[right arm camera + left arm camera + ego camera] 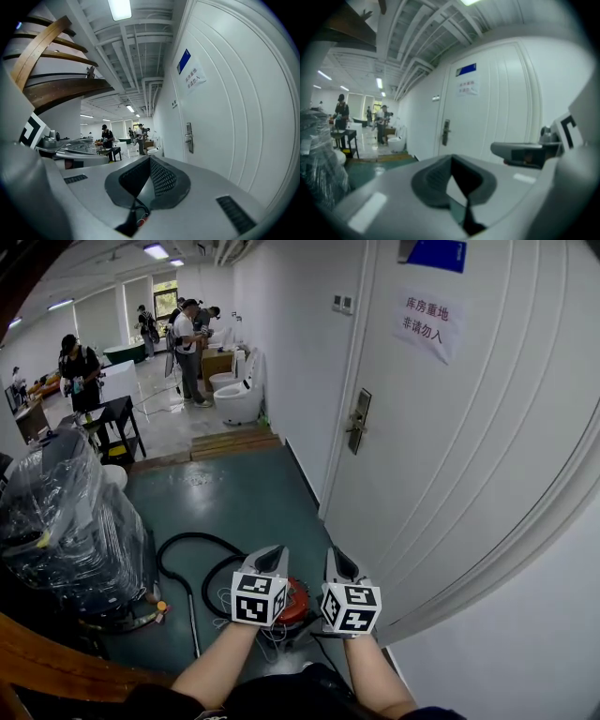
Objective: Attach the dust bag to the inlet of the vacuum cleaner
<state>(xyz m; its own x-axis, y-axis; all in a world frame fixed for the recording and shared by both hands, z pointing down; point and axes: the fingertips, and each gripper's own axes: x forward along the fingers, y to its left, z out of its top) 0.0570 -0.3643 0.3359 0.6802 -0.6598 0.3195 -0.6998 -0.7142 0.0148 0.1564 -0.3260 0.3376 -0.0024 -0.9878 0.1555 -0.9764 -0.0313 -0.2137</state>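
Observation:
The red vacuum cleaner lies on the green floor, partly hidden under my two grippers, and its black hose loops off to the left. I cannot make out a dust bag in any view. My left gripper and right gripper are held side by side above the vacuum, pointing towards the white door. In both, the jaws stand together with nothing between them. The left gripper faces the door in its own view. The right gripper looks along the wall.
A large machine wrapped in clear plastic stands at the left. The door has a metal handle and a paper notice. Further back are a wooden step, a white toilet, a black table and several people.

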